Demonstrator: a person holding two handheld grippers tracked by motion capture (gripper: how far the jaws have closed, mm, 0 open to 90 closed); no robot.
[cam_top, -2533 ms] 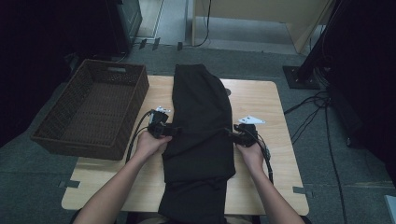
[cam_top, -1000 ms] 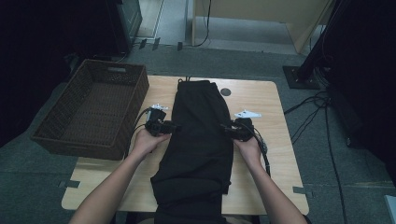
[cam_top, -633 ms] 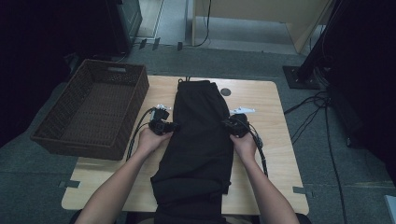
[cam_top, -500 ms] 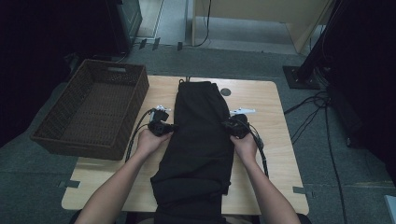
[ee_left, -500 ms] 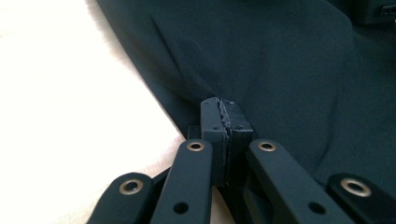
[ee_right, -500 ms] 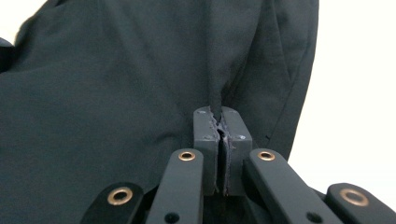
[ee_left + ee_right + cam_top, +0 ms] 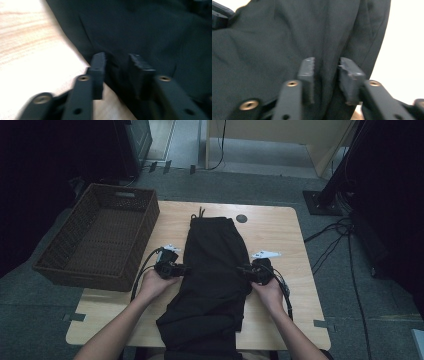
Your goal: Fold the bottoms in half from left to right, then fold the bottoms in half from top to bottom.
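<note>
A black garment (image 7: 215,270) lies lengthwise down the middle of the wooden table (image 7: 272,230), folded narrow, its near end hanging over the front edge. My left gripper (image 7: 184,269) sits at the garment's left edge and my right gripper (image 7: 241,269) at its right edge, both pointing inward. In the left gripper view the jaws (image 7: 117,58) stand apart with the cloth's edge in the gap. The right gripper view shows the same: jaws (image 7: 326,62) parted over a fold of black cloth (image 7: 287,37). Both pairs of jaws have just been opening, and the pads do not press on the cloth.
A dark wicker basket (image 7: 107,237), empty, stands at the table's left side. A small dark round spot (image 7: 241,218) marks the tabletop behind the garment. Cables (image 7: 330,245) and a black stand base (image 7: 325,202) lie on the floor to the right.
The garment has become narrower since the first frame. Over the last second both hands have slid along its sides toward the table's near edge.
</note>
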